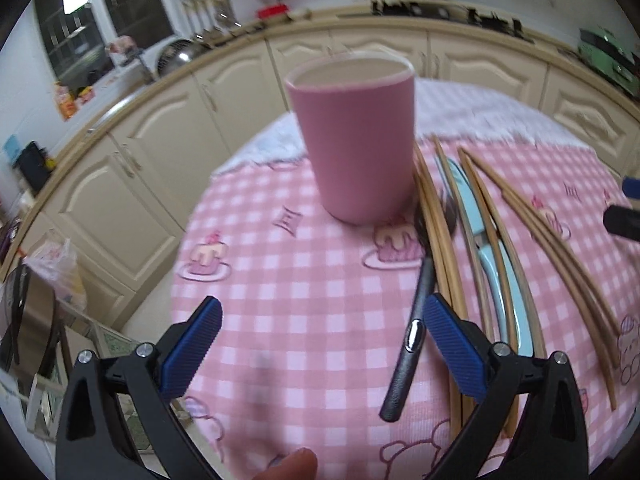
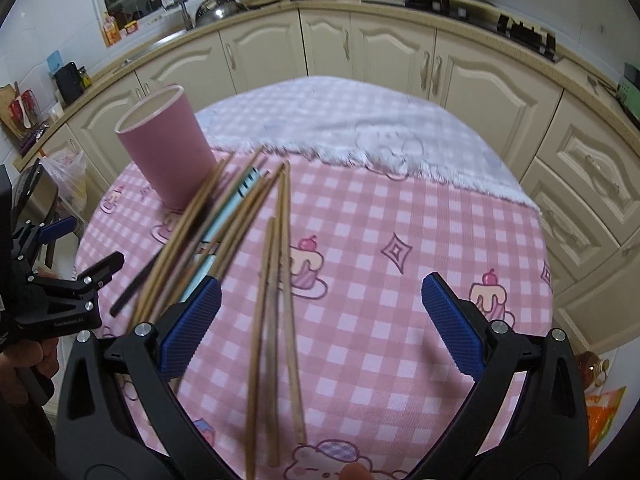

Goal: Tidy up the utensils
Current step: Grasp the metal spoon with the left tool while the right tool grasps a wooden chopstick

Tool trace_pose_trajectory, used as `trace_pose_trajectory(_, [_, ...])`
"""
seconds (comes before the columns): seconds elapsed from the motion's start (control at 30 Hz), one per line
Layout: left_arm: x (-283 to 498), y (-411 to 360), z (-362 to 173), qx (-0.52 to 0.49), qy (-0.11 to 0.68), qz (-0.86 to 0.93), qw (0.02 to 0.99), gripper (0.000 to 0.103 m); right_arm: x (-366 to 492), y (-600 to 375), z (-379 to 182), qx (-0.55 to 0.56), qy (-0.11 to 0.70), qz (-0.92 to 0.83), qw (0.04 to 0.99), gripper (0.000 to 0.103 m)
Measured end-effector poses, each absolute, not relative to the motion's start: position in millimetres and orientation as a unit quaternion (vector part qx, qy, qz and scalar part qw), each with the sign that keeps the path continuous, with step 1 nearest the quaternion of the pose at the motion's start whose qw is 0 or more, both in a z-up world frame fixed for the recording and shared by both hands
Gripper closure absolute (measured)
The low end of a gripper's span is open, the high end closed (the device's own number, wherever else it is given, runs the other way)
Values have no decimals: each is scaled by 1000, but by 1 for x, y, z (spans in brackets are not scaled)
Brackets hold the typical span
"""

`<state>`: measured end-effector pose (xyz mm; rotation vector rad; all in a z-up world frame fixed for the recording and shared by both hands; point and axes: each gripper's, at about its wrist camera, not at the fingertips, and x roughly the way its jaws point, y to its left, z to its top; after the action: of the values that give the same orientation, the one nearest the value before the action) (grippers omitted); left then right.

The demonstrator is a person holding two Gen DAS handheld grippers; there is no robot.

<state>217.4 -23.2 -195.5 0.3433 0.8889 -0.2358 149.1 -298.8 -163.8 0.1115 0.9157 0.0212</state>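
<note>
A pink cup [image 1: 356, 140] stands upright on the pink checked tablecloth [image 1: 304, 264]; it also shows in the right wrist view [image 2: 168, 148]. Right of it lie a dark-handled fork [image 1: 412, 328], a light blue knife [image 1: 488, 248] and several wooden chopsticks [image 1: 440, 232]. My left gripper [image 1: 320, 340] is open and empty above the cloth, its right pad beside the fork handle. My right gripper [image 2: 320, 320] is open and empty above three loose chopsticks [image 2: 276, 320]. The bundle of chopsticks [image 2: 200, 236] and the blue knife [image 2: 224, 216] lie left of it. The left gripper [image 2: 76, 264] shows at the left edge.
The round table's far half carries a white checked cloth [image 2: 352, 120]. Cream kitchen cabinets [image 2: 400, 56] curve behind the table, with a sink and dishes on the counter. A plastic bag [image 1: 56, 264] sits on the floor at the left.
</note>
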Motion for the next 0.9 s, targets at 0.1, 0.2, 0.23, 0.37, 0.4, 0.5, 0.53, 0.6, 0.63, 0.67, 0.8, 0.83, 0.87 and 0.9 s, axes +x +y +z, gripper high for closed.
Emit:
trace_pose_trajectory(0.1, [222, -32, -205, 183, 442, -133, 868, 4, 154, -303, -169, 53, 455, 10, 889, 5])
trace_pose_trajectory(0.2, [228, -39, -210, 203, 451, -147, 856, 4, 160, -306, -177, 49, 471, 12, 881, 5])
trace_pose_trajectory(0.23, [230, -41, -211, 207, 455, -152, 852, 4, 161, -306, -180, 47, 475, 13, 879, 5])
trace_pose_trajectory(0.37, [239, -46, -217, 227, 469, -164, 838, 4, 169, -306, -189, 39, 495, 18, 868, 5])
trace_pose_trajectory(0.4, [242, -46, -218, 227, 472, -169, 835, 4, 172, -307, -192, 39, 501, 21, 864, 5])
trace_pose_trajectory(0.5, [248, -50, -218, 230, 481, -182, 826, 4, 179, -307, -195, 35, 512, 26, 858, 5])
trace_pose_trajectory(0.53, [252, -50, -218, 232, 483, -185, 824, 4, 182, -308, -196, 33, 517, 27, 855, 5])
trace_pose_trajectory(0.6, [255, -53, -219, 237, 486, -193, 819, 4, 188, -308, -201, 28, 527, 28, 849, 5])
trace_pose_trajectory(0.63, [256, -55, -219, 239, 488, -198, 816, 4, 191, -306, -203, 25, 530, 28, 847, 5])
trace_pose_trajectory(0.67, [257, -56, -220, 241, 488, -200, 815, 4, 193, -305, -205, 21, 535, 28, 844, 5])
trace_pose_trajectory(0.8, [260, -60, -221, 257, 492, -214, 804, 4, 204, -305, -209, 14, 547, 28, 837, 5])
trace_pose_trajectory(0.83, [260, -61, -221, 260, 493, -217, 801, 5, 206, -305, -208, 12, 547, 29, 836, 6])
trace_pose_trajectory(0.87, [260, -62, -221, 263, 494, -221, 799, 5, 209, -304, -207, 11, 549, 32, 835, 9])
trace_pose_trajectory(0.9, [261, -62, -221, 263, 497, -225, 796, 8, 211, -303, -206, 12, 550, 36, 834, 14])
